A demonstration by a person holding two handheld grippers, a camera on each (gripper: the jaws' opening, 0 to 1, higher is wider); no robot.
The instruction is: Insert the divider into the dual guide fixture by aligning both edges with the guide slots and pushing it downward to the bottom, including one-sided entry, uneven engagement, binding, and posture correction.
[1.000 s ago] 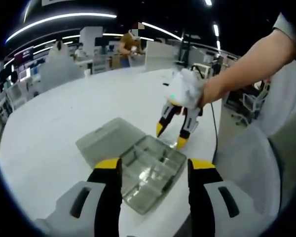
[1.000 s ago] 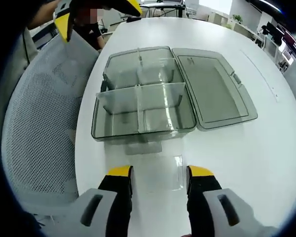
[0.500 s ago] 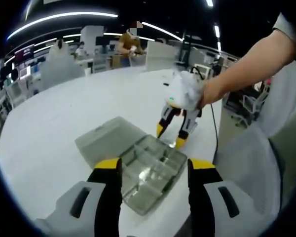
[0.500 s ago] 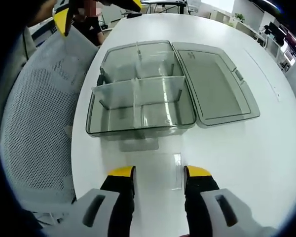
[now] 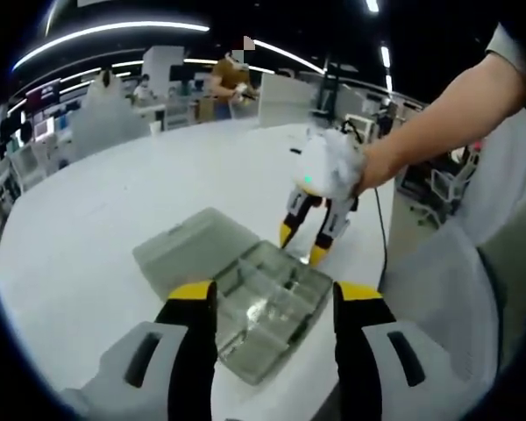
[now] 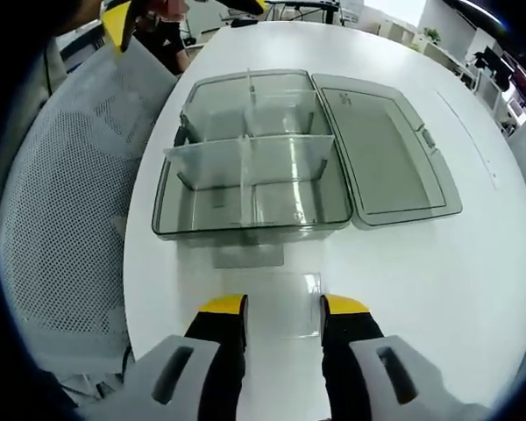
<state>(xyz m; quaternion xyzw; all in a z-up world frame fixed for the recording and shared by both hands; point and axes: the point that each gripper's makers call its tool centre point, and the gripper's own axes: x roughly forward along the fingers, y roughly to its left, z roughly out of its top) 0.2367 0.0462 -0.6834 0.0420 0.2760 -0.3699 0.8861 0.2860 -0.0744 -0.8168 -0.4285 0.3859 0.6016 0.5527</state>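
the clear divider (image 6: 285,294) lies flat on the white table (image 6: 473,254) just in front of the open box (image 6: 250,167) — between the right gripper's (image 6: 282,309) parted jaws, not yet clamped; left gripper (image 5: 274,294) gapes empty above the box.

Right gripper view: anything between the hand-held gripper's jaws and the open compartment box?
A clear loose divider lies flat on the white table, between the right hand-held gripper and the compartment box; otherwise bare tabletop.
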